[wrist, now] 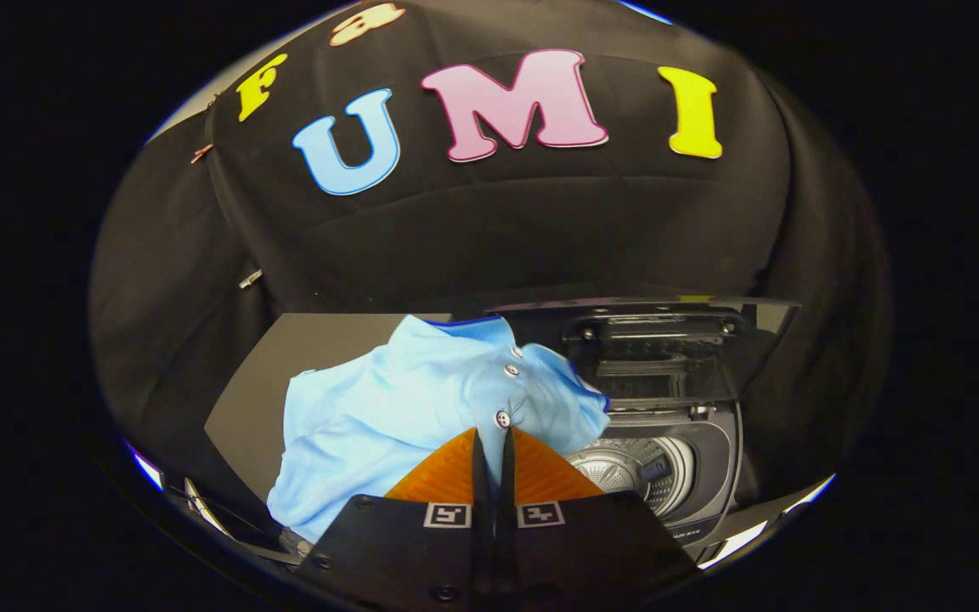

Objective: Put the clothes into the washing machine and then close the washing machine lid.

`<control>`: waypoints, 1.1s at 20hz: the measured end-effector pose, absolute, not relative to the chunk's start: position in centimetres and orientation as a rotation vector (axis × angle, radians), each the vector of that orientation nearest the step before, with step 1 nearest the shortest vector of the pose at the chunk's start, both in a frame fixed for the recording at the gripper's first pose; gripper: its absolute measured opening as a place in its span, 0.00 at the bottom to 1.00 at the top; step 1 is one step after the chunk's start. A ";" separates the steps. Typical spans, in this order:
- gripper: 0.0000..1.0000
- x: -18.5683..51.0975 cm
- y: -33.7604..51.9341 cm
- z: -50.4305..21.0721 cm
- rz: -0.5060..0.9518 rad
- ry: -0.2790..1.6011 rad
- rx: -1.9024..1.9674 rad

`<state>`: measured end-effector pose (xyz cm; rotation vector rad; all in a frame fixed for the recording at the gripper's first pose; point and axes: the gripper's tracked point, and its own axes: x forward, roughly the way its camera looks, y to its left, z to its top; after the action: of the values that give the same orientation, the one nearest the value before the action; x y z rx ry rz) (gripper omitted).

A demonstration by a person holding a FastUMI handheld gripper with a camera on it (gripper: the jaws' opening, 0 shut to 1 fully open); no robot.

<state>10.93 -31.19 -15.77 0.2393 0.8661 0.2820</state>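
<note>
The shirt (387, 408) is soft, light and floppy, so it will sag and drag. The gripper (490, 442) is pinched tight on the cloth near the buttons, holding it up. The shirt hangs just left of the open washer (693, 476), not yet inside the drum (634, 467).

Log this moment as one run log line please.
gripper: shut on light blue shirt, lifted | washing machine: lid open, drum beyond fingers | shirt not yet in
</note>
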 end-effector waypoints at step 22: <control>0.05 12.7 -44.1 -19.8 0.086 0.864 0.242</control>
<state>12.75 -44.06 -19.78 0.2423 0.8642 0.0862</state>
